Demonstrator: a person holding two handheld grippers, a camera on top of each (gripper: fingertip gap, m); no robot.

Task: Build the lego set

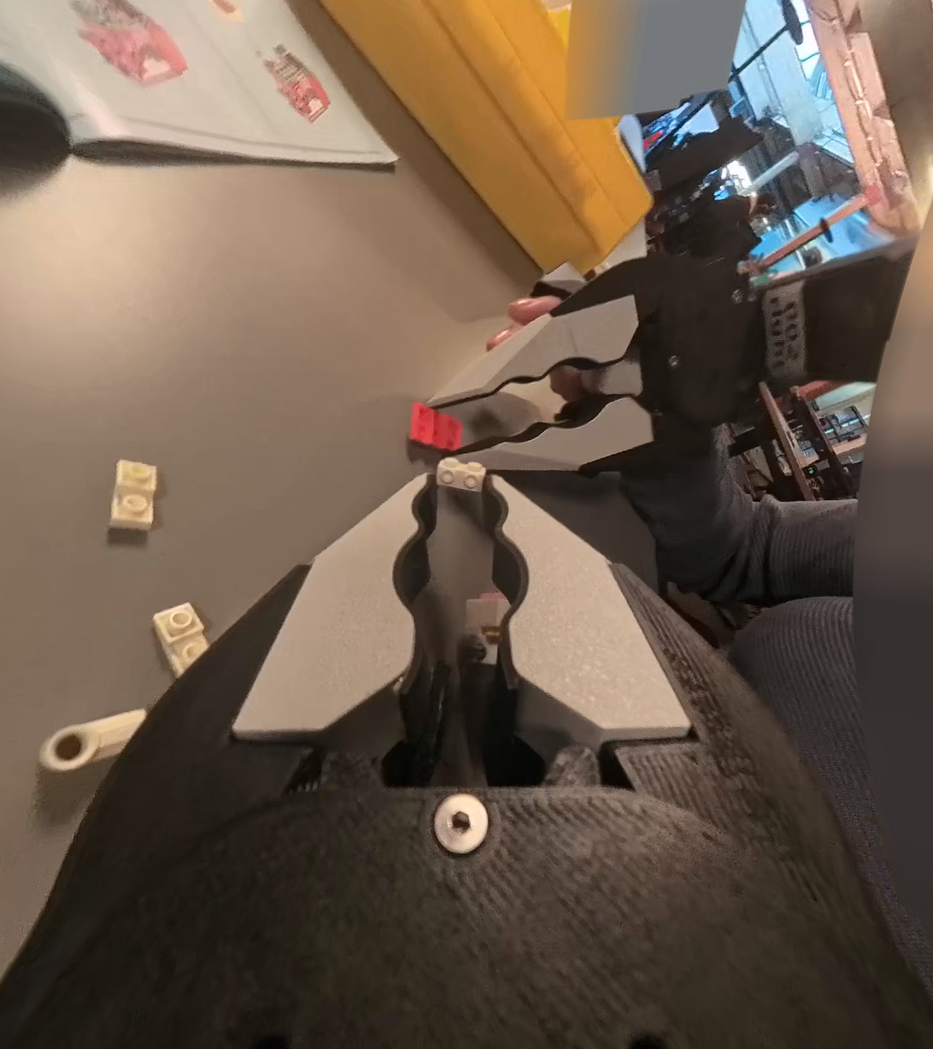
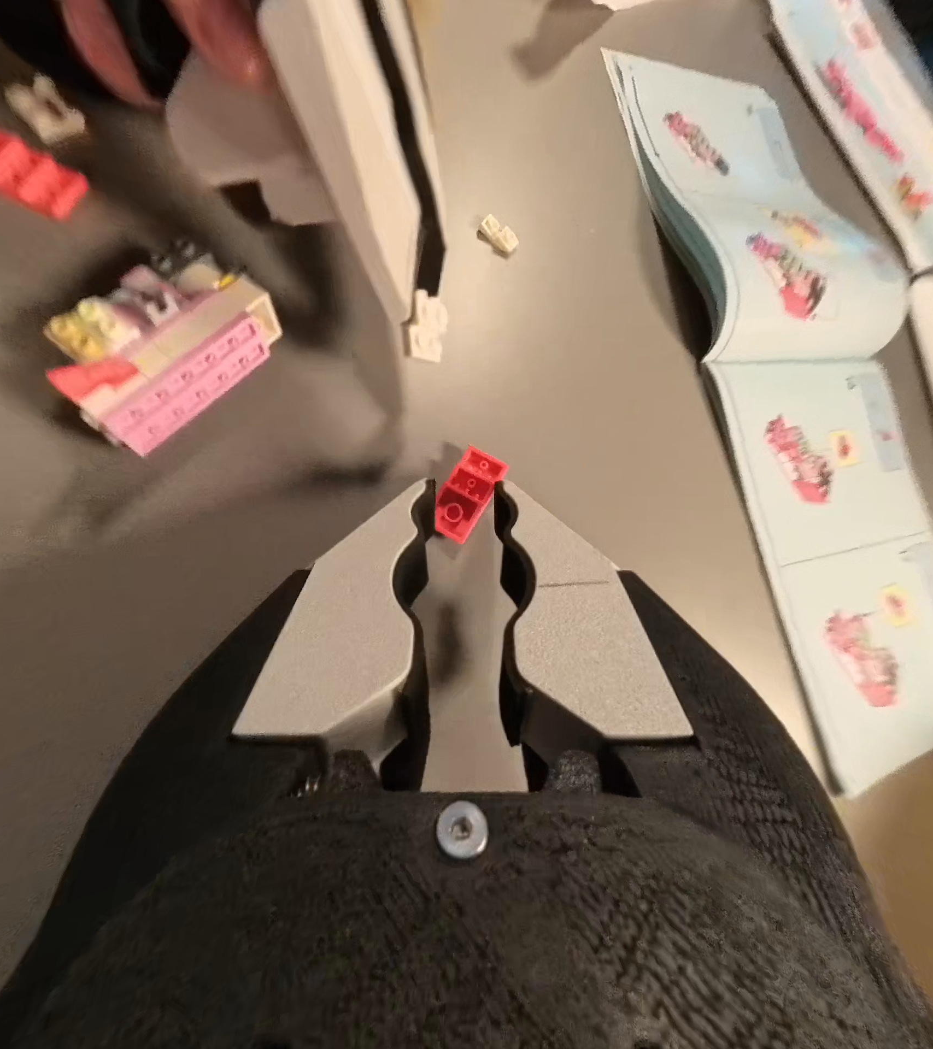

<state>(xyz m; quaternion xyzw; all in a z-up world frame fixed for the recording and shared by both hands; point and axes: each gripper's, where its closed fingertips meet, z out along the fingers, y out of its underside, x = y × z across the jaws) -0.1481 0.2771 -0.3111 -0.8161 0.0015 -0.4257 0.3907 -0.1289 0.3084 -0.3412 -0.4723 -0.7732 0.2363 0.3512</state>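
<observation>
Left wrist view, from left to right: three small cream plastic building pieces (image 1: 133,494) lie loose on the grey matte tabletop (image 1: 225,318), then the left gripper (image 1: 459,482) pinches a small white studded brick (image 1: 460,474) at its very tips, jaws narrow around it. Just beyond, the right gripper (image 1: 438,423) holds a red plastic brick (image 1: 434,427) at its tips. Right wrist view: a part-built pink and cream brick model (image 2: 168,363) sits at left, the red brick is clamped tilted with its hollow underside showing, and an open pale-blue instruction booklet (image 2: 793,397) lies at right. The two held bricks are near each other, apart.
</observation>
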